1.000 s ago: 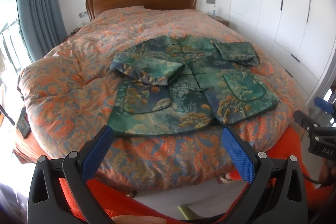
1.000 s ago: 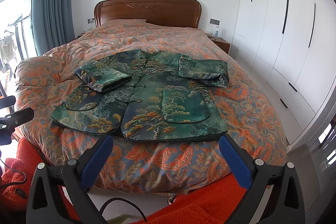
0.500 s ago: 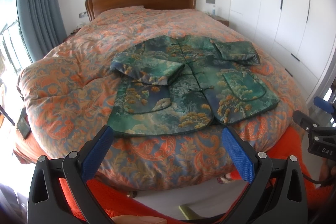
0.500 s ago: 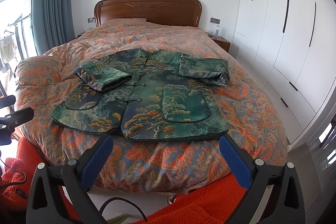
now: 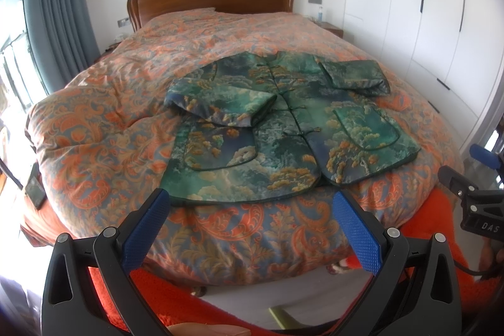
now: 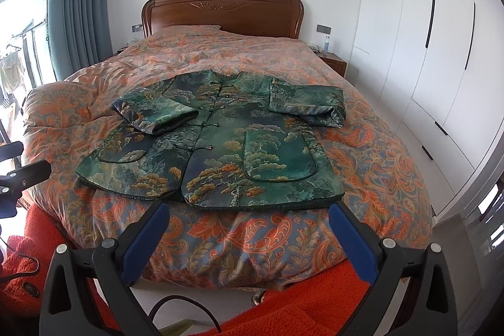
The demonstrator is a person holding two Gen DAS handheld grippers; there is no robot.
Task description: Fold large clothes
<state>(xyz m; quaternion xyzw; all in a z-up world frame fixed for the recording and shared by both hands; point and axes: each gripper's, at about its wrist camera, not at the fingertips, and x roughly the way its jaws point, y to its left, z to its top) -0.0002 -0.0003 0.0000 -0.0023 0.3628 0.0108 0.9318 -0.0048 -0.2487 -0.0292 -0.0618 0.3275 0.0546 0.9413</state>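
Jacket (image 5: 283, 128) on bed (image 5: 94, 122) — near foot

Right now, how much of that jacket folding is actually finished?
Partly done. The green jacket lies flat, front up, on the bed, with both sleeves already folded in across the chest. Nothing is in hand: the left gripper and right gripper hover at the foot of the bed, jaws open and empty. The body is not folded yet.

Bed with orange paisley quilt (image 6: 362, 153); carved wooden headboard (image 6: 220, 11) against white wall. Grey-blue curtain (image 6: 78, 5) at left, by window. White wardrobe doors (image 6: 441, 52) with dark handles at right. Bedside table (image 6: 334, 60) beside headboard, small bottle (image 6: 326, 42) on it. Phone (image 5: 34, 189) at bed's left edge.
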